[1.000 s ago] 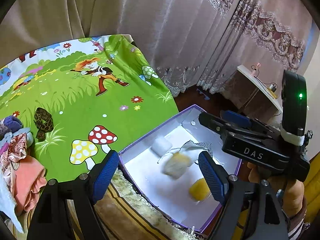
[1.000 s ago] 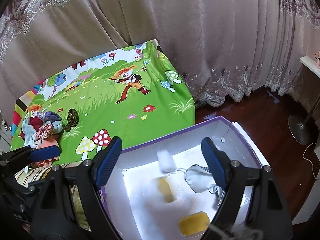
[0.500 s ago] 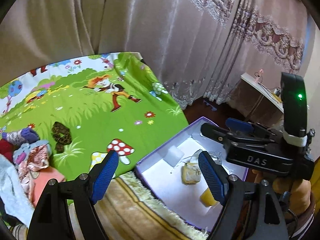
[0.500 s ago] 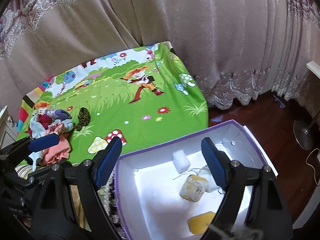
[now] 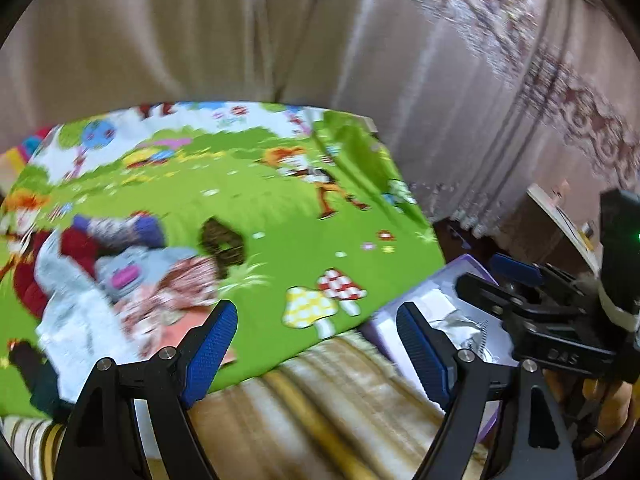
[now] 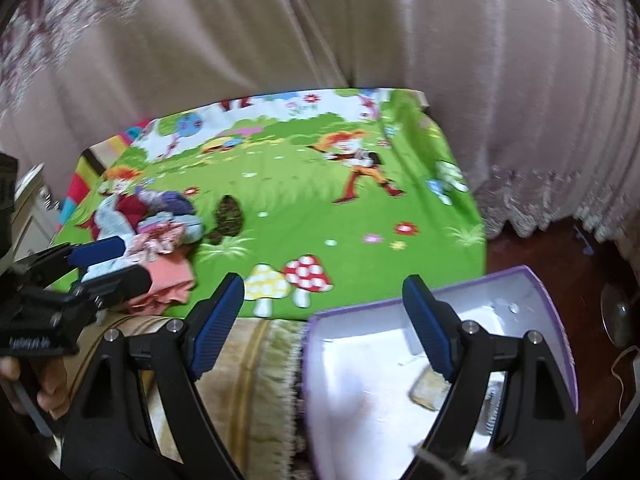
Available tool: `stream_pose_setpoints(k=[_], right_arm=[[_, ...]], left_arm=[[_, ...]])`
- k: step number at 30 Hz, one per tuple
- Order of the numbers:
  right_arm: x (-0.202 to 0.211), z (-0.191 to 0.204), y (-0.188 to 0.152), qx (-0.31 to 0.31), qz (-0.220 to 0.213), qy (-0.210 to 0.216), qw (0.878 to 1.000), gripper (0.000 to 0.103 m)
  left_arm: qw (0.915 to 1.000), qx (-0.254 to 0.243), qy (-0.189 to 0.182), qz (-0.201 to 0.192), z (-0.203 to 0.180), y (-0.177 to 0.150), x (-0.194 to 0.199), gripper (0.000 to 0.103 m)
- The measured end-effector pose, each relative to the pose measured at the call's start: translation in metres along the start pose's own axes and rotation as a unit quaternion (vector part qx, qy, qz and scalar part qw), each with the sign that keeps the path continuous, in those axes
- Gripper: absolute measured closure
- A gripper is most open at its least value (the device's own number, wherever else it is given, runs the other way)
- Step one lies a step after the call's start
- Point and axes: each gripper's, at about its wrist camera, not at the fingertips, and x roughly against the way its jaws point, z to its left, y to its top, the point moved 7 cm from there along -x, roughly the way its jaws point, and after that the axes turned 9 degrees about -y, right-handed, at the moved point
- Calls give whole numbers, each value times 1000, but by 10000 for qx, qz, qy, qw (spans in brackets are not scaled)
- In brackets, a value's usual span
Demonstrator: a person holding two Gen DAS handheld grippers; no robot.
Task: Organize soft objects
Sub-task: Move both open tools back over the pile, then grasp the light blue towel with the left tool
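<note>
Green cartoon-print mat (image 6: 304, 216) carries a pile of soft clothes (image 6: 152, 236) (blurred) and a dark patterned piece (image 6: 228, 218).

Home bedroom — draped curtains (image 6: 360, 32), cartoon bedspread (image 6: 304, 208).

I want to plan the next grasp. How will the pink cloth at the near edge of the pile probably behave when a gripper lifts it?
The pink cloth lies crumpled in folds, so it will probably hang limp and lengthen when lifted. It looks thin, likely light. It touches the other clothes in the pile, so it may drag a neighbour along.
</note>
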Motion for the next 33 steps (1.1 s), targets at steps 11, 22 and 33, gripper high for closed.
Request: stream_pose_setpoints(k=[11,22,33], right_arm=[[-16,64,3,448,139,385,9982,19],[-36,112,4,862,298,677,9935,19],[-55,149,3,1276,434,846,9873,19]], left_arm=[[9940,807,722,183,108,-14,23,20],[9837,1357,900,758,165,-27,7,33],[9765,1624,761,1199,181,-41,-15,51]])
